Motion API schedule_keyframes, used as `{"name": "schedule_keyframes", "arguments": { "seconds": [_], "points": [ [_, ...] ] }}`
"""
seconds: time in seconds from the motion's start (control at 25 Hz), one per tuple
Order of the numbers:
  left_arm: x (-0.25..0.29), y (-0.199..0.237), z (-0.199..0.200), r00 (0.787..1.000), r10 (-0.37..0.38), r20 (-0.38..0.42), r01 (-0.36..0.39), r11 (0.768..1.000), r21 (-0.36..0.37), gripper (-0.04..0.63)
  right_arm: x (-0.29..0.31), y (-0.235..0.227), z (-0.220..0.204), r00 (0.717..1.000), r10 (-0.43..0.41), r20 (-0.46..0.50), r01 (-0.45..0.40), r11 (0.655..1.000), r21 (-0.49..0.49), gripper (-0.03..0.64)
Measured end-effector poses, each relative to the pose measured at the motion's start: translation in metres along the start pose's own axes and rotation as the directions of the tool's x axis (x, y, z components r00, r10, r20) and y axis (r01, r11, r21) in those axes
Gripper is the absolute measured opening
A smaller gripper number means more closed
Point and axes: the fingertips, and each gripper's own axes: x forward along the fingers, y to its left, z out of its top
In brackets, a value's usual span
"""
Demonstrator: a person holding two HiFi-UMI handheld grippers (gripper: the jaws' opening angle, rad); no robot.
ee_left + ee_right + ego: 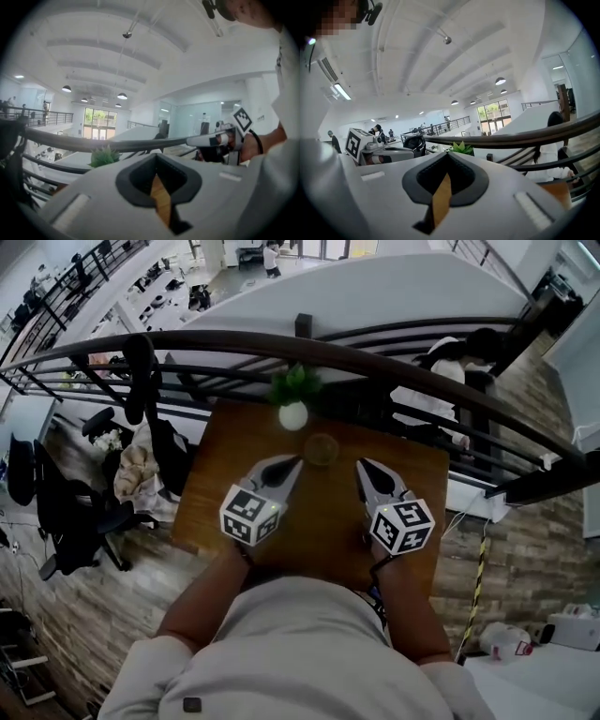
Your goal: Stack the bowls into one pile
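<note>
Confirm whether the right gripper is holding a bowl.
No, the right gripper has its fingers shut together with nothing between them, as the right gripper view shows.

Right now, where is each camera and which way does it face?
Head view: on the head, steeply down onto brown wooden table, left tool, right tool, forearms.
Left gripper view: on left tool, roughly level toward the dark curved railing; right tool shows.
Right gripper view: likewise; left tool shows.
All share the green potted plant.

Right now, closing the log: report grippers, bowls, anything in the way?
Left gripper, right gripper: jaws shut, empty, aloft. Bowls: one pile, ahead of both. Potted plant behind pile, nothing blocking.
</note>
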Motion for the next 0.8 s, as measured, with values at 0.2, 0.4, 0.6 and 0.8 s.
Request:
{"name": "schedule_keyframes", "arguments": {
  "seconds": [0.2, 0.4, 0.6, 0.8],
  "points": [
    [-0.021, -0.02, 0.003, 1.0, 0.011, 0.002, -0.011, 1.0, 0.016, 0.005, -0.024, 0.022, 0.013, 0.999, 0.023, 0.038, -0.023, 1.0, -0.016, 0.008],
    [-0.033, -0.029, 0.013, 1.0, 0.021, 0.011, -0.021, 0.999, 0.034, 0.005, -0.036, 0.03, 0.015, 0.998, 0.036, 0.048, -0.036, 0.999, -0.012, 0.008],
    [-0.04, -0.033, 0.025, 1.0, 0.012, 0.022, -0.014, 0.999, 0.052, 0.005, -0.043, 0.032, 0.025, 0.997, 0.033, 0.068, -0.032, 0.999, -0.013, 0.008],
    [-0.035, -0.035, 0.032, 0.999, -0.03, 0.025, 0.028, 0.997, 0.078, 0.005, -0.045, 0.026, 0.036, 0.996, 0.004, 0.087, -0.002, 1.0, -0.021, 0.008]
  ]
}}
